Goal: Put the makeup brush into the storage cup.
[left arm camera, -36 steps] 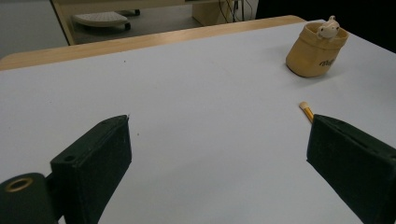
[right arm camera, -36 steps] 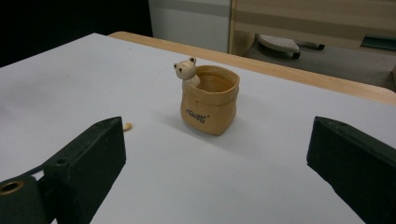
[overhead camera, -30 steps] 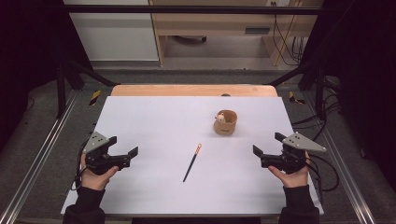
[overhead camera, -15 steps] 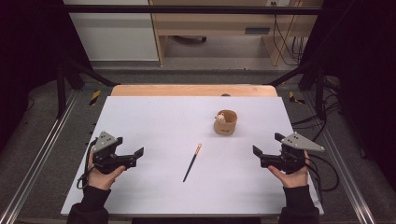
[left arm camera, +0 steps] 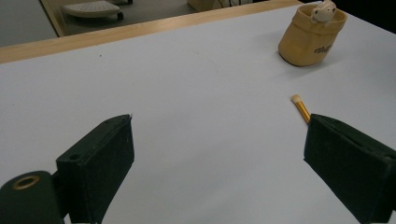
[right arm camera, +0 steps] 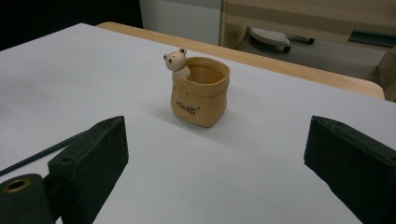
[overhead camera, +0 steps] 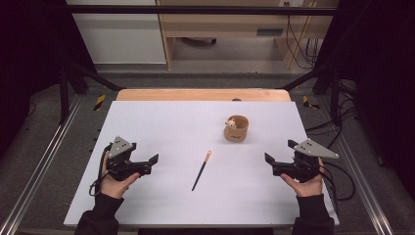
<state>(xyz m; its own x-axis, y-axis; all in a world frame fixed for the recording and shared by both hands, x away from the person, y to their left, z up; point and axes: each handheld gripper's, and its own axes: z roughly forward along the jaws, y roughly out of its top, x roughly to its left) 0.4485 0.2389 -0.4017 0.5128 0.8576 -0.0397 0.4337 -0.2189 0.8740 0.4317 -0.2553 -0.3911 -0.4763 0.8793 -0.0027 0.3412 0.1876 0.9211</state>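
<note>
I hold the left hand-held gripper (overhead camera: 155, 160) low over the near left part of the white surface (overhead camera: 161, 122), and its jaws are spread wide with nothing between them. The right hand-held gripper (overhead camera: 268, 159) is at the near right side, also wide open and empty.

The thing nearest to my left jaws is a thin brush (overhead camera: 201, 170). It lies flat near the middle of the surface, between both grippers, with its dark handle pointing to the near side and its gold ferrule and small pale tip (left arm camera: 296, 98) pointing to the far side. I judge it is very light and stiff, and it can roll or slip easily, because it is so thin and lies flat on a smooth sheet. I think the best place to take it is the middle of the dark handle, with the jaws across it.

Farther and a little to the right stands a small tan pot (right arm camera: 200, 91), shaped like a bag, with a little bear figure (right arm camera: 176, 61) on its rim. It looks like ceramic, so probably fragile. There is dark writing on its front, but I cannot read it surely.
</note>
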